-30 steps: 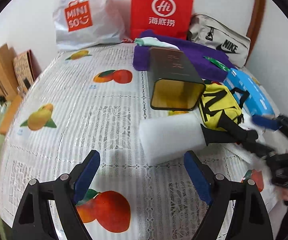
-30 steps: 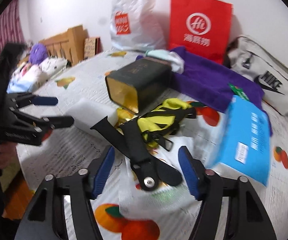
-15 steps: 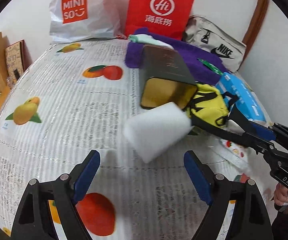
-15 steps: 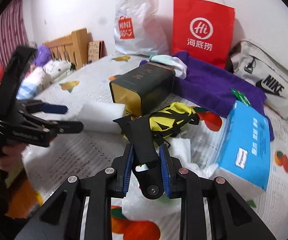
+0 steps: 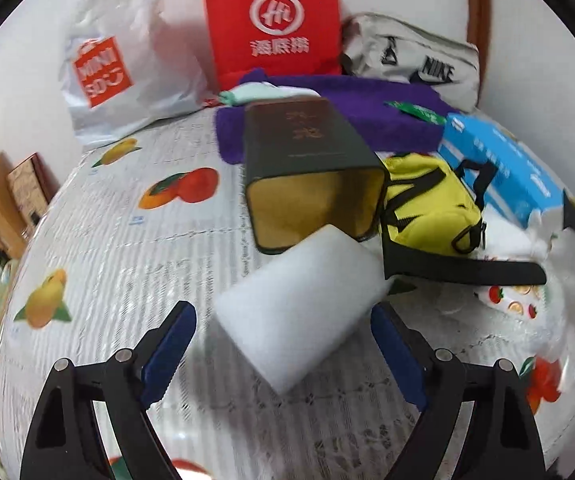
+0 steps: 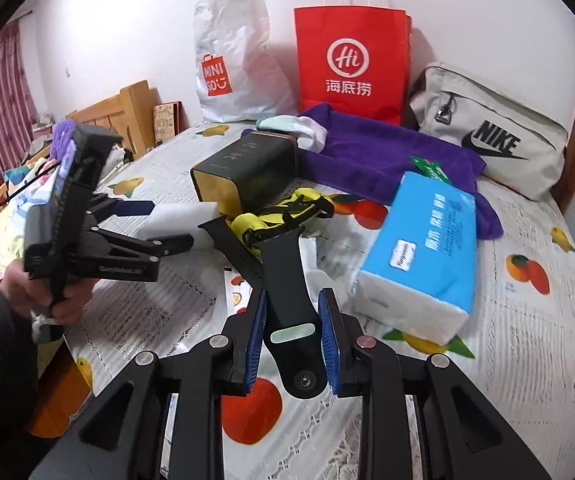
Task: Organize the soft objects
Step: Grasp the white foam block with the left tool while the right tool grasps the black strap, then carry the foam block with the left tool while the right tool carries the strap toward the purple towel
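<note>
Black strap (image 6: 287, 276) is clamped in my right jaws, left jaws wide around the sponge block (image 5: 301, 308), everything else still scattered.

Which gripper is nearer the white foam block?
Left. The left gripper is open with the foam block partly between its fingers; the right gripper is off to the side, shut on the black strap.

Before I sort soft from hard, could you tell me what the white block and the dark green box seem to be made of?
White block: probably foam or sponge, with a matte, fine-grained surface and soft rounded edges. Dark green box: likely metal tin, since its smooth walls have a slight sheen and the open end shows a glossy gold lining; coated card is possible.
</note>
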Demonstrator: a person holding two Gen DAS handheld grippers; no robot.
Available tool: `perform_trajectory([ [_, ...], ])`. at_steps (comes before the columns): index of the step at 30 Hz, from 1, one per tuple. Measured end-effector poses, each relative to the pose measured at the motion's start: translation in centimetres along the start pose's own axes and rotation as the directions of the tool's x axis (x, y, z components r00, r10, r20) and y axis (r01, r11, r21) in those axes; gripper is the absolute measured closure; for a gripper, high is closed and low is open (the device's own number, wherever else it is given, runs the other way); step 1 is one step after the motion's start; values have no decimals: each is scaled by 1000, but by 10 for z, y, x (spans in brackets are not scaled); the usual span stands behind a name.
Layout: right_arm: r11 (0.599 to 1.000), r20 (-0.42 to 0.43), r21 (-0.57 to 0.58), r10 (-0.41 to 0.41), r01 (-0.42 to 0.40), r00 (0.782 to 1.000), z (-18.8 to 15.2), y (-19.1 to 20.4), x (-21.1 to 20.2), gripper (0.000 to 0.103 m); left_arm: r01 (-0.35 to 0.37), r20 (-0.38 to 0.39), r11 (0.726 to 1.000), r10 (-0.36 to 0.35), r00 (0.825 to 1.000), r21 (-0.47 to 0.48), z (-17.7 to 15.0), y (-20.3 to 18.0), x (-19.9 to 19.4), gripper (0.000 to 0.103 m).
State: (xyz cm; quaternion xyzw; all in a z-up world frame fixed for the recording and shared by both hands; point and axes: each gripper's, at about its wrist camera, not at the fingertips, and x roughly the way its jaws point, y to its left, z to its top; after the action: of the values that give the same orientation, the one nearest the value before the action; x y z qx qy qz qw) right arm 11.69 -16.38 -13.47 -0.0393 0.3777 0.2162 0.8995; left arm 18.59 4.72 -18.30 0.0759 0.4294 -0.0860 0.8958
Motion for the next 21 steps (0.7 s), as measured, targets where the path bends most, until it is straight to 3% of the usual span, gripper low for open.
perform_trajectory([
  [3,1000,3,12,-3,3,1000,-2,-3,-2,77,23,-8,1000,-23,1000,-1,2,-2,5,15],
  [5,1000,3,14,-3,3,1000,-3,-4,-3,77,49,-11,999,-49,999,0,2,-2,6,25],
  [9,999,-14,25,-29,29,999,-9,-10,-8,77,63,20,998,-63,998,-4,-1,-1,-3,28],
  [21,985,-98,134,-100,113,990,-39,-47,-9,77,3,21,994,-1,1000,-109,-18,21,-33,28],
])
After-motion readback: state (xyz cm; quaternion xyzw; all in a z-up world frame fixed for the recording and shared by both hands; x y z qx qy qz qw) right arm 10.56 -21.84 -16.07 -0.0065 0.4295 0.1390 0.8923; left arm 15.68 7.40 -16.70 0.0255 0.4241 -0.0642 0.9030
